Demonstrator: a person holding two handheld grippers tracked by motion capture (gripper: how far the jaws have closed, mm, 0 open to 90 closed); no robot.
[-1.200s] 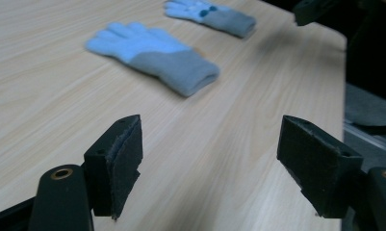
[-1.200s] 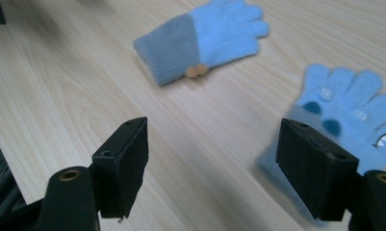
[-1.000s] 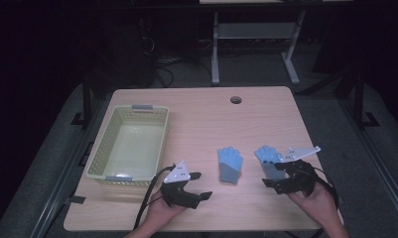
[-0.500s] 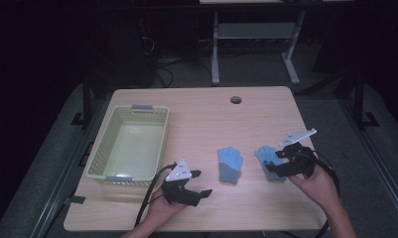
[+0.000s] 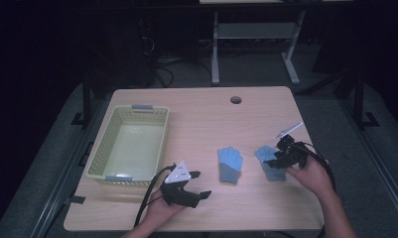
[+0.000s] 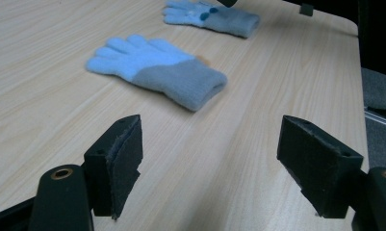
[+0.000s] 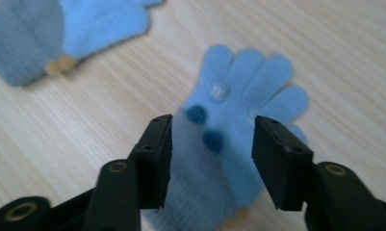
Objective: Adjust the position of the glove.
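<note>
Closing in: the right claw (image 7: 212, 159) straddles the dotted glove (image 7: 238, 139), which lies flat near the right edge of the worktop (image 5: 206, 119); its jaws have just been narrowing, with the glove's palm between them, and the pads do not yet seem to press on the knit.
Risk of a thin pinch: the glove is limp and flat, so the pads may catch only the top layer or skid over it and come up bare.
Risk of dragging: a claw coming in low could push the glove along the wood toward the near edge instead of gathering it.
Second glove (image 5: 230, 164): lies just beside the first, toward the middle; a wide sweep could snag it too.
Left claw (image 6: 212, 173): spread wide, holding nothing, resting near the front edge.
Basket (image 5: 99, 157): at the left side, well apart; a loosely held glove could drop on the way over.
</note>
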